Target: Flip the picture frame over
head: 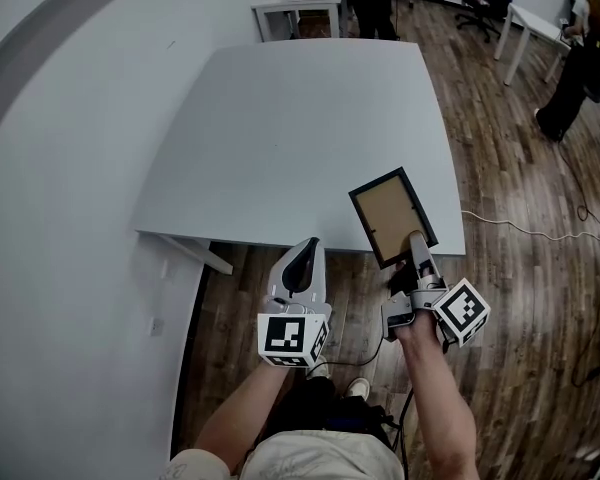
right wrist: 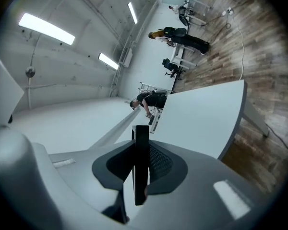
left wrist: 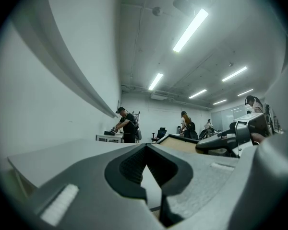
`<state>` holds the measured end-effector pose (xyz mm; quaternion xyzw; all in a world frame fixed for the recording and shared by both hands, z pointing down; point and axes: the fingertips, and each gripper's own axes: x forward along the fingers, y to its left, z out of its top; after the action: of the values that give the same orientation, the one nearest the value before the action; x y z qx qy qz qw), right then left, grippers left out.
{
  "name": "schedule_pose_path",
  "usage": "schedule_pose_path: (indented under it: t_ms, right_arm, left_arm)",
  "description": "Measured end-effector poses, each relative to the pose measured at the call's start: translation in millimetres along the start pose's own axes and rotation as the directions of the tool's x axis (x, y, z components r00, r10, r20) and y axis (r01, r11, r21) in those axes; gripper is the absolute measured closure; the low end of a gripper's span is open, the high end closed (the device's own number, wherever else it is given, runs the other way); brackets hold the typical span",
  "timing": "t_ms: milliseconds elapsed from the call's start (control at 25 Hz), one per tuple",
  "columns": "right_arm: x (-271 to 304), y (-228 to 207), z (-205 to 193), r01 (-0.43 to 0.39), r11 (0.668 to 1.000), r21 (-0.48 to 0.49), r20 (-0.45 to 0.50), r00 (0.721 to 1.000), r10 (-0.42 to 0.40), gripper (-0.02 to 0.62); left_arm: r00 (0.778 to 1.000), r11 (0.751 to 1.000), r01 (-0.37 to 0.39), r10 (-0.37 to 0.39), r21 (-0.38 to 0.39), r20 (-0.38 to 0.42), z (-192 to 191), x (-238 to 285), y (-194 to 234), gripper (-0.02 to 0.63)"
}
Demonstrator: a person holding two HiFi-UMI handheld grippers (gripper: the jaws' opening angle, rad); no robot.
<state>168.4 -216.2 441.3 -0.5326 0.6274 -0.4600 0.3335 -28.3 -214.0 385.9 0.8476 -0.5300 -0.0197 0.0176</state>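
The white table (head: 280,128) fills the middle of the head view, with a pale wall to its left and wood floor (head: 520,168) to its right.

The left forearm (head: 245,418) comes up from the lower edge, angled a little to the right. It carries the left gripper (head: 307,250) level, just short of the table's near edge. Its jaws stand together at the tips with nothing between them, and the left gripper view shows only the tabletop through the small gap lower down.

Just to its right is the frame (head: 388,213), black-rimmed, with its brown back facing up. It is tilted over the table's near right corner, and its near end hangs out past the edge. The left gripper view shows it lifted at a slant; whether its far end touches the table I cannot tell.

The right gripper (head: 417,240) is clamped on the frame's near edge. In the right gripper view the frame shows edge-on as a dark bar pinched between the pads. The right forearm (head: 440,408) reaches straight forward, and that gripper stands rolled to one side, so its marker cube shows corner-on and the room appears steeply tilted in its view.

At far right a cable (head: 520,230) lies on the floor, and a person (head: 570,78) stands by a desk.
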Motion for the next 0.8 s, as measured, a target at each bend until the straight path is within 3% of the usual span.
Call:
schedule_pose_path:
  t_ms: [120,360,800]
  right_arm:
    - [1.6,-1.9,0.0,-0.043,0.996,0.073,0.01,0.999,0.043,0.517]
    - [-0.5,-14.5,-8.1,-0.023,0.986,0.166,0.025,0.999,0.019,0.517]
    - [-1.6,-48.2,-25.0,0.041,0.978,0.203,0.03,0.998,-0.048,0.517]
  left_arm:
    - [1.0,1.0,-0.007,0.007,-0.001,0.001,1.0,-1.1,1.6,0.604]
    - [1.0,1.0,-0.008,0.008,0.006,-0.009,-4.7,-7.2,3.8,0.604]
    - [1.0,1.0,-0.01,0.01,0.002,-0.029,-15.6,-6.5,9.9,0.604]
